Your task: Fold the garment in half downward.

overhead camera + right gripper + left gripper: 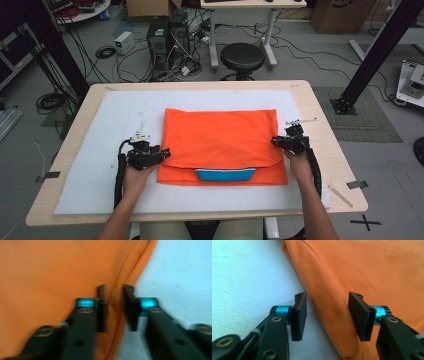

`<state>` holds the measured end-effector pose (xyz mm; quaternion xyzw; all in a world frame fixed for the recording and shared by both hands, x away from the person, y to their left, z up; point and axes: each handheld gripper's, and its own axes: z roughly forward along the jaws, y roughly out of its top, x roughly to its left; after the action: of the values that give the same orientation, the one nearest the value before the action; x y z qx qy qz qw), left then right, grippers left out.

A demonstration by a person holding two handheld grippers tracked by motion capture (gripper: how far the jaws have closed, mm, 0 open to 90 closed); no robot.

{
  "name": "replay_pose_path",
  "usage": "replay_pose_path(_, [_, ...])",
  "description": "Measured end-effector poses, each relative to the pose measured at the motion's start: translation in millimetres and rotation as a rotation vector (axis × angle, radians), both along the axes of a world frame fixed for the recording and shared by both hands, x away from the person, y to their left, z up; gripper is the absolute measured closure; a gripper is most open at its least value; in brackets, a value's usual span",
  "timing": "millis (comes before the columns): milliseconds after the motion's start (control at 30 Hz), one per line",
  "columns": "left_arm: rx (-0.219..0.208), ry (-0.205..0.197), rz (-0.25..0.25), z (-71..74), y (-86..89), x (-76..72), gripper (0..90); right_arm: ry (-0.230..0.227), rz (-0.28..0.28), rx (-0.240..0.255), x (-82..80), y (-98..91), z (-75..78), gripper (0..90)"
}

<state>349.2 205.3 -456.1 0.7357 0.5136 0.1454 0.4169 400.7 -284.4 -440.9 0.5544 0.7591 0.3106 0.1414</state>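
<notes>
An orange cloth (pixel 220 140) lies folded on the white mat (pixel 90 165), with a blue strip (pixel 225 174) showing under its front flap. My left gripper (pixel 162 154) is at the cloth's left edge. In the left gripper view the left gripper (pixel 327 315) stands open, with the cloth's edge (pixel 329 302) between the jaws and clear of the pads. My right gripper (pixel 277 141) is at the cloth's right edge. In the blurred right gripper view the right gripper (pixel 115 307) has its jaws close together on a raised fold of the orange cloth (pixel 50 277).
The mat covers most of a wooden table (pixel 320 115). A black stool (pixel 242 57) stands beyond the far edge, with computer cases and cables (pixel 167 40) on the floor. Bare mat lies left and right of the cloth.
</notes>
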Motion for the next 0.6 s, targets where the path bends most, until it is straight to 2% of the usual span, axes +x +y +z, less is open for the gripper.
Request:
replay_pose_path(67, [-0.002,0.003,-0.001,0.1,-2.1,-1.2,51.9,-0.001,0.004,0.003,1.0,-2.9,0.4,87.4])
replay_pose_path(200, [-0.014,0.006,-0.015,0.0,-4.8,-2.2,51.8,-0.029,-0.018,-0.039,0.4,-9.7,1.9,88.0])
replay_pose_path(333, [-0.005,0.004,-0.012,0.1,-10.9,-4.2,49.4,-0.044,-0.033,-0.056,1.6,-11.6,1.8,88.1])
replay_pose_path(367, [-0.006,0.004,-0.013,0.2,-12.0,-4.8,49.0,-0.047,-0.034,-0.049,1.7,-12.7,1.8,88.1])
replay_pose_path(433, [-0.019,0.007,-0.023,0.0,-15.5,-6.7,48.3,-0.067,-0.04,-0.071,0.6,-12.7,3.1,88.1])
replay_pose_path(500, [0.01,-0.004,-0.027,0.3,-19.9,-8.2,48.5,-0.078,-0.051,-0.083,0.0,-14.6,4.1,88.1])
replay_pose_path(600, [0.017,-0.006,-0.025,0.3,-20.4,-8.5,48.9,-0.09,-0.065,-0.083,-2.6,-19.6,5.1,88.1])
